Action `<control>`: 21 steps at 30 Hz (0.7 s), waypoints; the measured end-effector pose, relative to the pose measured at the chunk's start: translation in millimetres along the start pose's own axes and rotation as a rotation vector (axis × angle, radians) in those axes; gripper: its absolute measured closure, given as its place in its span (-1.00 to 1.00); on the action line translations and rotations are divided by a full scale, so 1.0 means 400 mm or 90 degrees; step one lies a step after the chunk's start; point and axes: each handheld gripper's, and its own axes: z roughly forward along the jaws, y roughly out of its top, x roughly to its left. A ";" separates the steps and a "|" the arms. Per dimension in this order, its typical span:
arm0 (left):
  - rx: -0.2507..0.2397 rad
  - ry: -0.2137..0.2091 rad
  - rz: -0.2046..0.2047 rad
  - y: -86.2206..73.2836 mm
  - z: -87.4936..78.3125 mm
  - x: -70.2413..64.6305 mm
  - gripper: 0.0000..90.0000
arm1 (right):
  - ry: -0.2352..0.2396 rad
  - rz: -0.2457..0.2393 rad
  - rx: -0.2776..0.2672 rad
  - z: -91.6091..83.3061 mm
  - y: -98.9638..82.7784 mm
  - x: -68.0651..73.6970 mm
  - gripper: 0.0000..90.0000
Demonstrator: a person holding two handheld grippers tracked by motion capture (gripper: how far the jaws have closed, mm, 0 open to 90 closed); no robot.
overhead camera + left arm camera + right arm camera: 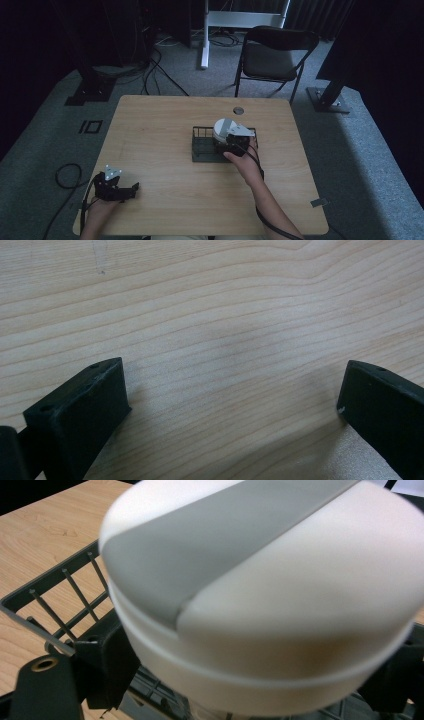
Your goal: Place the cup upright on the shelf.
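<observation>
Black plastic jaws of the right gripper [250, 680] press from both sides against a round white container with a grey band across its lid [260, 590]; in the right gripper view the container sits squarely between them, one jaw at its lower left and the other at its lower right, so this claw is pinching the container. The container is held over the right half of a dark grey wire rack with thin upright bars [60, 605], whose rim and bars run along the left and whose slatted floor shows just beneath the container's base. Whether the base touches that floor cannot be told. From the high view the right gripper [234, 142] and the white container [222, 129] are at the rack [202, 150], which stands near the middle of the light wooden table [165, 125], a little right of centre.

Well apart from this, at the table's near left corner, the left gripper [120, 189] lies low over the wood in the person's left hand [100, 202]. In the left gripper view its two black jaws stand wide apart with bare wood grain [225, 340] between them, so this claw is spread and holds nothing.

Beyond the table, a dark folding chair [272, 55] stands on grey carpet.
</observation>
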 end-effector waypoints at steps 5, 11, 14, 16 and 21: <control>0.000 0.000 0.000 0.000 0.000 0.000 -1.00 | 0.001 0.005 -0.007 -0.013 -0.007 -0.006 -0.72; 0.000 0.000 0.000 0.000 0.000 0.000 -1.00 | 0.003 -0.003 -0.019 -0.029 -0.010 -0.011 -0.72; 0.000 0.000 0.000 0.000 0.000 0.000 -1.00 | 0.006 -0.004 -0.020 -0.038 -0.012 -0.014 -0.72; 0.000 0.000 0.000 0.000 0.000 0.000 -1.00 | 0.007 -0.003 -0.023 -0.047 -0.013 -0.016 -0.72; 0.000 0.000 0.000 0.000 0.000 0.000 -1.00 | 0.012 -0.002 -0.028 -0.067 -0.016 -0.021 -0.72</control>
